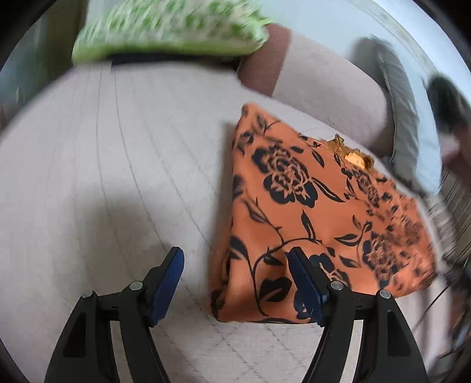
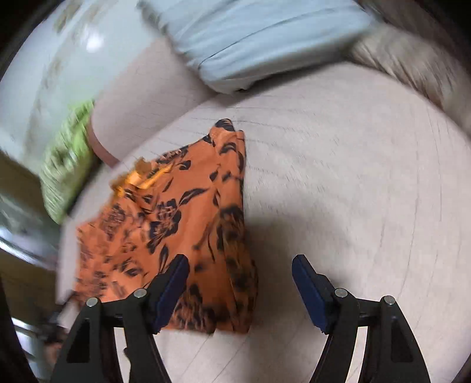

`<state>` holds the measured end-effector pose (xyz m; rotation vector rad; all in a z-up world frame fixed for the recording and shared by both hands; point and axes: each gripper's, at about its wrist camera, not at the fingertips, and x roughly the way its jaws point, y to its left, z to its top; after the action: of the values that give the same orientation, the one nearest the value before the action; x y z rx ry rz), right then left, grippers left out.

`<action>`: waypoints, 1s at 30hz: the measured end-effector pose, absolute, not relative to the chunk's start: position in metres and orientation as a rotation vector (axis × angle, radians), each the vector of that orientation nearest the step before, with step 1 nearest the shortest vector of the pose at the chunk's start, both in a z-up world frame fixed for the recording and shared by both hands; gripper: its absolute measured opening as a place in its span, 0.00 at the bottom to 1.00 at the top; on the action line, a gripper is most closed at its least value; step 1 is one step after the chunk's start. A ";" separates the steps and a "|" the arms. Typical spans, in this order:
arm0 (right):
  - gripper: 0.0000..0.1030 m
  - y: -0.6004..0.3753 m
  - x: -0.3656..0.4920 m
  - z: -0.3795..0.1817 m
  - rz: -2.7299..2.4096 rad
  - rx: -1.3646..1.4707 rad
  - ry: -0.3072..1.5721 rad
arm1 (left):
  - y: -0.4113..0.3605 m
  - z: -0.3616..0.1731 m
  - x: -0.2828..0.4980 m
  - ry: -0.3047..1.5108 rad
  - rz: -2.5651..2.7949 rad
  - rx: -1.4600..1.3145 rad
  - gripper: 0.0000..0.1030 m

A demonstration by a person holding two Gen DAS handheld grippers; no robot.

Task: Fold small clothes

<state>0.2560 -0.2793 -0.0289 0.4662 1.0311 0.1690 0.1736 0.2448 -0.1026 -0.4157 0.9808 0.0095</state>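
Black-armed, blue-padded, the left gripper [image 1: 235, 282] hangs wide and empty over the near left edge of the folded orange garment with black flowers [image 1: 309, 206]. That garment lies flat on the pale quilted bed cover [image 1: 117, 176], probably set there to give both sides free access. Across it, the right gripper [image 2: 240, 288], likewise spread and empty, straddles its right edge, bare cover beyond. Green patterned cushion [image 1: 170, 26] and pale blue pillow [image 2: 265, 38] sit well apart.
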 end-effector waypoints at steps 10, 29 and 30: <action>0.75 -0.245 0.255 -0.082 0.259 0.688 1.095 | 0.215 -0.114 0.188 1.038 0.001 -0.423 0.77; 0.08 -0.207 0.178 0.011 0.284 0.370 1.098 | 0.186 -0.027 0.050 0.985 0.043 -0.355 0.13; 0.08 -0.207 0.163 0.002 0.284 0.380 1.112 | 0.186 -0.049 0.040 1.049 0.057 -0.356 0.16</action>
<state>0.1629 -0.2072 0.0018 0.3799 1.1117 0.2841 0.0400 0.1858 -0.0488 -0.3556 1.0492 0.0568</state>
